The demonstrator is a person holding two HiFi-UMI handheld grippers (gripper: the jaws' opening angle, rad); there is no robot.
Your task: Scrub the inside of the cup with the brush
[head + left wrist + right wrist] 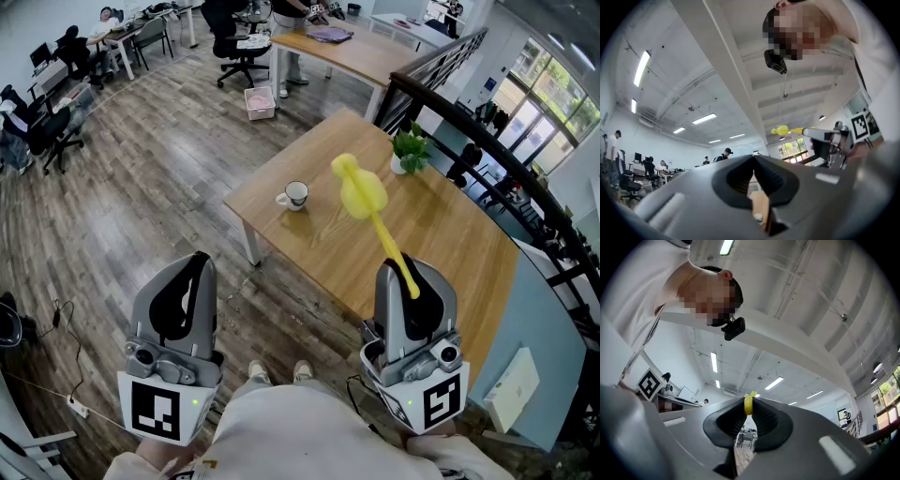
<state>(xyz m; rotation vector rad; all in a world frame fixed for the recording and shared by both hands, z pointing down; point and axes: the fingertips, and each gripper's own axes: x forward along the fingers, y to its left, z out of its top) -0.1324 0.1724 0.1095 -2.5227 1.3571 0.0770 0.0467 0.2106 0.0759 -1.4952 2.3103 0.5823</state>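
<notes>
Now upward-tilted, right gripper (413, 270) clamps the brush (364, 195); left gripper (192, 264), fingers (780, 176) together, empty.

A grey-brown wood-plank floor (159, 178) runs beneath a light wooden counter on white legs (450, 230). Black swivel office chairs (239, 47) stand near a farther long wooden table (352, 56). A black metal railing (506, 169) borders tall windows (553, 94). White ceiling strip lights (641, 68) glow overhead.
</notes>
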